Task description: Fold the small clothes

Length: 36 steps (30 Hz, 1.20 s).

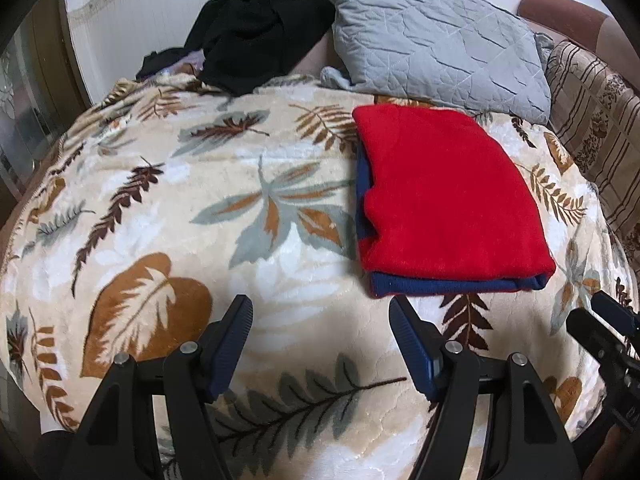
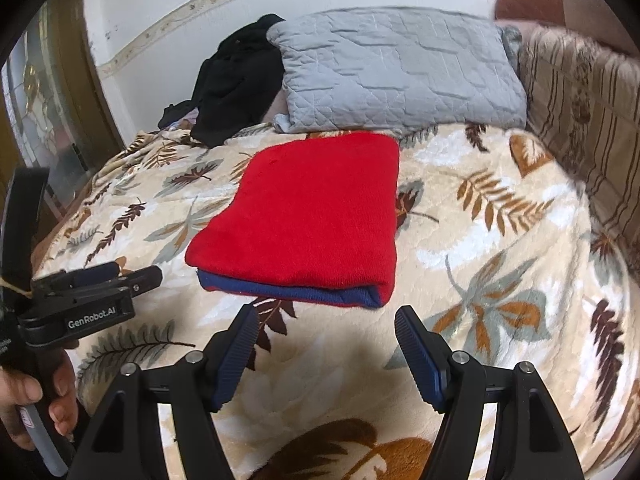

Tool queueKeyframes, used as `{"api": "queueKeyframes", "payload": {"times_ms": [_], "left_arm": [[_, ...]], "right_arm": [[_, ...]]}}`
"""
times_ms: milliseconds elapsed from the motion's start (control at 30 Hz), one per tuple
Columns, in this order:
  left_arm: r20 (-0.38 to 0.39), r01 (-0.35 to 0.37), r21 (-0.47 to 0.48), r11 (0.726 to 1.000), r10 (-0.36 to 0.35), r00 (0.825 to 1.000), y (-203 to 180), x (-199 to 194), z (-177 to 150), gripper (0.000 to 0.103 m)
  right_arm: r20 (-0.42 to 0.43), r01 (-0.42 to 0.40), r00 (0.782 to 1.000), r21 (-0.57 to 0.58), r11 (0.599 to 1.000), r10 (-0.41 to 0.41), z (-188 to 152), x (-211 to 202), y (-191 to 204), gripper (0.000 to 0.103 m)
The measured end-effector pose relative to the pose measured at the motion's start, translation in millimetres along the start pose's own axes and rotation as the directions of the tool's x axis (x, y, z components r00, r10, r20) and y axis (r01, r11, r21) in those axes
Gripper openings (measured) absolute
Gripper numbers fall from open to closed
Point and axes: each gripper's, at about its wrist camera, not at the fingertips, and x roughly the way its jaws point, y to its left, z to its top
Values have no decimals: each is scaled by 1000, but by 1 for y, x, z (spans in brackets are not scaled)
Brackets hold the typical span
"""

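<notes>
Both grippers, left gripper and right gripper, hang released near the red garment, which already lies folded; the far black clothes seem left.

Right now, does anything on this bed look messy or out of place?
Only the black clothes, heaped in a crumpled pile against the grey pillow at the far end. The red garment lies neatly folded flat on the blanket.
</notes>
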Motion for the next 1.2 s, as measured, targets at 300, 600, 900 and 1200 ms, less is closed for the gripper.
{"api": "queueKeyframes", "payload": {"times_ms": [300, 600, 900, 1200], "left_arm": [[-28, 95, -67, 993, -97, 995, 14, 23, 24, 71], [-100, 313, -137, 940, -327, 940, 2, 102, 97, 71], [-146, 442, -168, 881, -465, 873, -5, 128, 108, 23], [-138, 434, -122, 892, -449, 883, -32, 107, 77, 34]], "right_arm": [[-92, -267, 942, 376, 887, 322, 46, 63, -78, 74], [-108, -334, 876, 568, 752, 470, 101, 158, -120, 74], [-193, -294, 894, 427, 855, 404, 122, 182, -91, 46], [-210, -274, 908, 356, 893, 362, 120, 124, -95, 52]]}}
